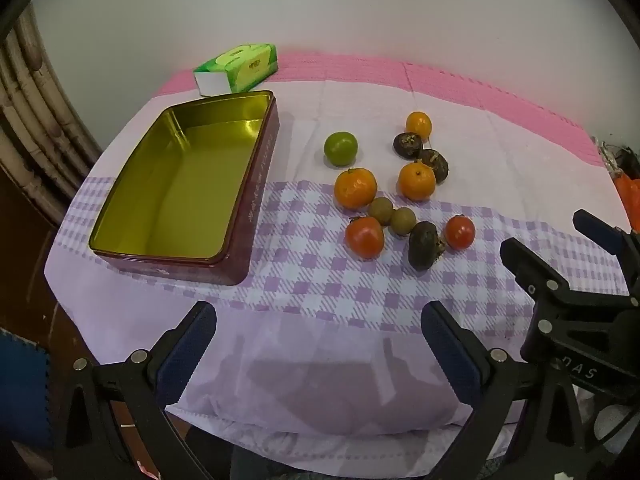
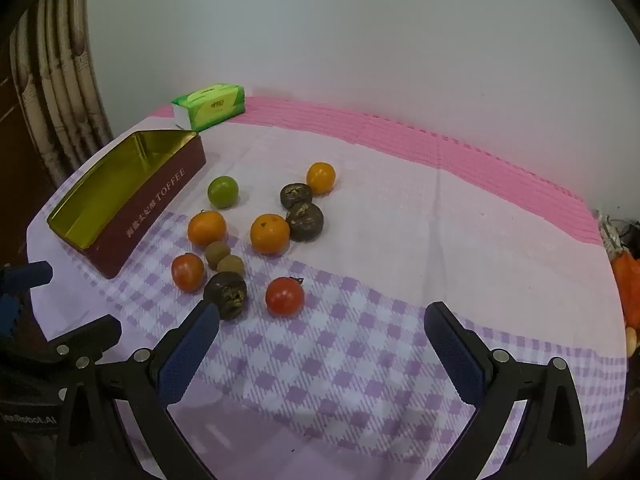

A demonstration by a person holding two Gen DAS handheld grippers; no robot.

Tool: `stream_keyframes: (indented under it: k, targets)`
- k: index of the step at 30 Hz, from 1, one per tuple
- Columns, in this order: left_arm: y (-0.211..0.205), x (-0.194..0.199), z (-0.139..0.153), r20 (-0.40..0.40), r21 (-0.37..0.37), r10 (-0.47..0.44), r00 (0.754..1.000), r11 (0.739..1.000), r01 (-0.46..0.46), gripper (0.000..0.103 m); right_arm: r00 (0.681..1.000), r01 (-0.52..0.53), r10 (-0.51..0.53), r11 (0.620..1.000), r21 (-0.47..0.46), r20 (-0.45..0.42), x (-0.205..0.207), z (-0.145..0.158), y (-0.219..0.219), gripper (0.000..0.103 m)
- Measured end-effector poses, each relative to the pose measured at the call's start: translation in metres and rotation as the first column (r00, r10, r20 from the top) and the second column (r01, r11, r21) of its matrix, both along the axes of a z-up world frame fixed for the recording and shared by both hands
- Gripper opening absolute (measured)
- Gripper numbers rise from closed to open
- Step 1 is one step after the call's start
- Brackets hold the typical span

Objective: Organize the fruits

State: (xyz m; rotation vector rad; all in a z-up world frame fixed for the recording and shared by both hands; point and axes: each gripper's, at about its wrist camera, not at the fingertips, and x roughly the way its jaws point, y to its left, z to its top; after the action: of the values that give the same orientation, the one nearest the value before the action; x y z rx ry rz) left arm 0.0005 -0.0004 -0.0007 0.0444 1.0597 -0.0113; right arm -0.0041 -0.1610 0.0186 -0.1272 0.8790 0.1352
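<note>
- Nearest the cameras, the left claw (image 1: 318, 354) and the right claw (image 2: 322, 354) hang spread wide above the front edge of the surface (image 2: 360, 380), both angled down, nothing between their blue pads.
- Just beyond them, on the lilac checked cloth (image 1: 320, 292), the fruits lie loose in a cluster: two red tomatoes (image 2: 284, 296), a dark wrinkled fruit (image 2: 226, 294) between them, and two small brown longans (image 1: 403, 221) touching each other.
- The tomatoes look smooth and soft-skinned; they likely call for a gentle squeeze across the widest part, since hard pressure could split them and a glancing touch could send them rolling.
- Farther back sit three oranges (image 1: 355, 188), a green round fruit (image 1: 340, 148) and two more dark fruits (image 2: 305, 222); the oranges look firm and light, probably the easiest to take across the middle.
- The dark fruits appear dry and rough, so the pads should hold them well.
- To the left, well apart from the cluster, an open maroon toffee tin (image 1: 262, 168) stands with its gold inside showing, no fruit in it; it is the likely destination.
- At the far end, a green tissue pack (image 1: 240, 66) rests beside the tin, against a pink mat (image 2: 440, 144) and a pale wall.
</note>
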Motion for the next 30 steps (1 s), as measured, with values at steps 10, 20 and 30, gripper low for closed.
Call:
stream_keyframes:
  k: [10, 20, 30]
  targets:
    - [0.01, 0.003, -0.002, -0.044, -0.014, 0.006, 0.999, 1.0, -0.006, 0.098, 1.0, 0.0, 0.0, 1.0, 0.0, 0.0, -0.002, 0.0, 0.001, 0.102]
    - [0.012, -0.004, -0.002, -0.009, -0.02, 0.024, 1.0, 1.0, -0.024, 0.098, 1.0, 0.002, -0.002, 1.0, 0.009, -0.003, -0.001, -0.002, -0.003, 0.101]
    - [0.004, -0.007, -0.003, -0.006, -0.013, -0.018, 1.0, 1.0, 0.018, 0.098, 1.0, 0.006, -0.006, 1.0, 0.016, -0.002, 0.0, -0.003, -0.003, 0.102]
